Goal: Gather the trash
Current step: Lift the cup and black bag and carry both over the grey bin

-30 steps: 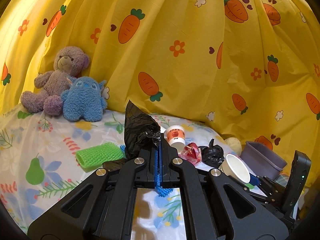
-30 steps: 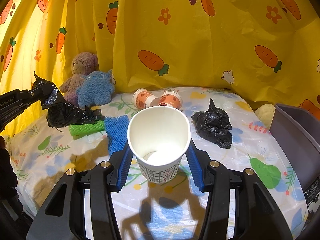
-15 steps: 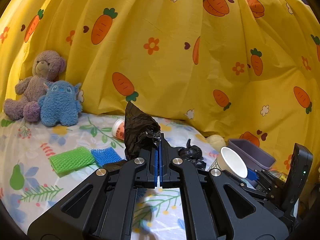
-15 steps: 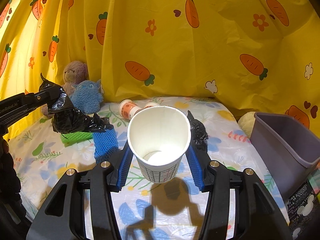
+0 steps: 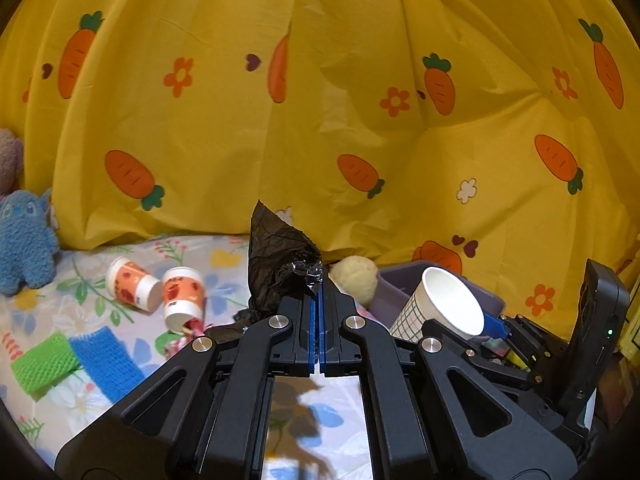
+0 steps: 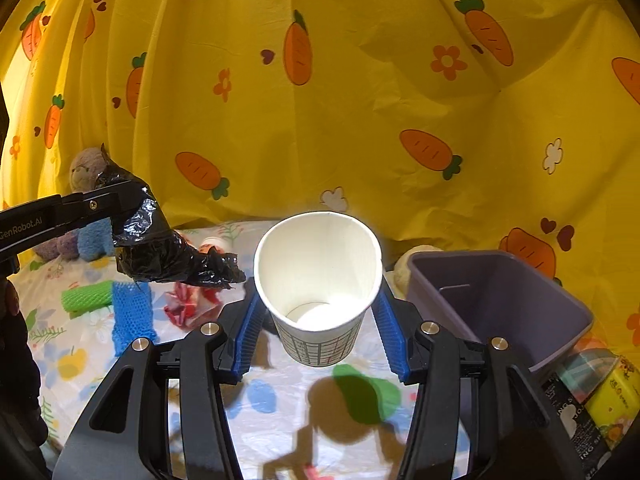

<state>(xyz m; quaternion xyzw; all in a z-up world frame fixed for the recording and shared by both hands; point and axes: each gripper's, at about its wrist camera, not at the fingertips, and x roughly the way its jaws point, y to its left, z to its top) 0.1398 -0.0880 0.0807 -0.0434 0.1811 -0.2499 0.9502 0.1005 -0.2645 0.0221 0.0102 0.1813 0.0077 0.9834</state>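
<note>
While both tools carry trash clear of the desk, you have each load set for the bin (image 6: 520,304) at the desk's right edge. Your left tool (image 5: 319,300) is clamped fully shut on a thin fold of the crinkled black bag (image 5: 280,264), whose limp, glossy film droops sideways. Your right tool (image 6: 318,320) stands half open, its ribbed blue pads pressing the stiff white paper cup (image 6: 318,280), mouth toward you. Two orange cups (image 5: 160,292) lie near the desk's back edge.
</note>
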